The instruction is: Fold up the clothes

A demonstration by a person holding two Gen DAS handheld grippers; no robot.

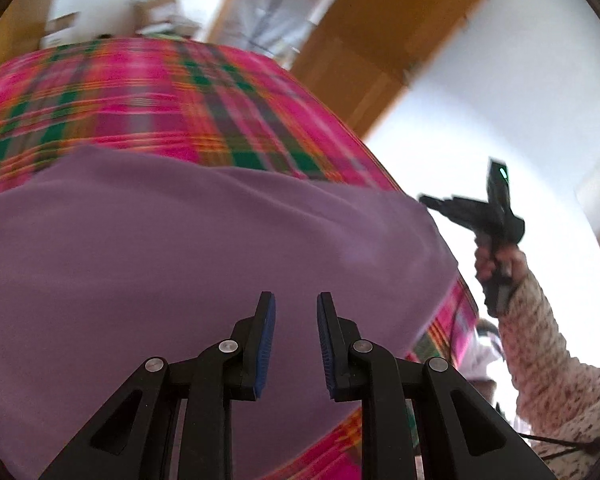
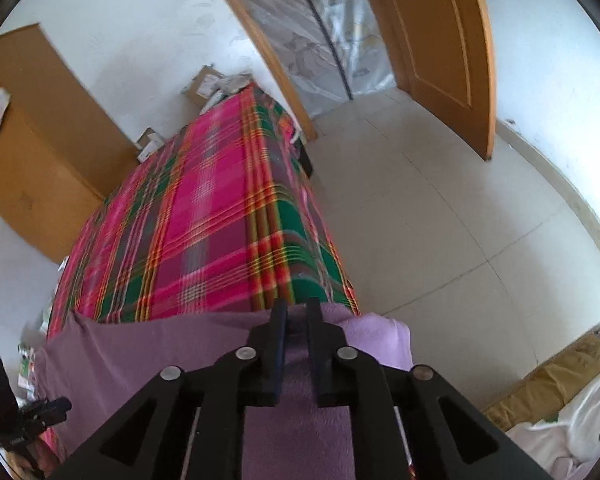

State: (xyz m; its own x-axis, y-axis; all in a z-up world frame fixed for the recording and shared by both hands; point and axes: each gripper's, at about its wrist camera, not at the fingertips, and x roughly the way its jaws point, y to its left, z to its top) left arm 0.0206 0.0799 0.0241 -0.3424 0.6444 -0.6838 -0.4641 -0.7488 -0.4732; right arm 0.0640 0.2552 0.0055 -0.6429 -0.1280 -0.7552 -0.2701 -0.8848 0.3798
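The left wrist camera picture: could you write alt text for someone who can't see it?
An open two-finger gripper with blue pads hovers over a purple garment spread on a bed covered by a pink and green plaid sheet. At right, a hand in a speckled sleeve holds a second black gripper by the garment's edge; a wooden door stands behind.

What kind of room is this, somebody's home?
Most likely a bedroom in a home. A bed under a pink plaid bedspread fills the middle, with a purple garment laid on it. A wooden door stands open onto a tiled floor, and cardboard boxes sit by the wall.
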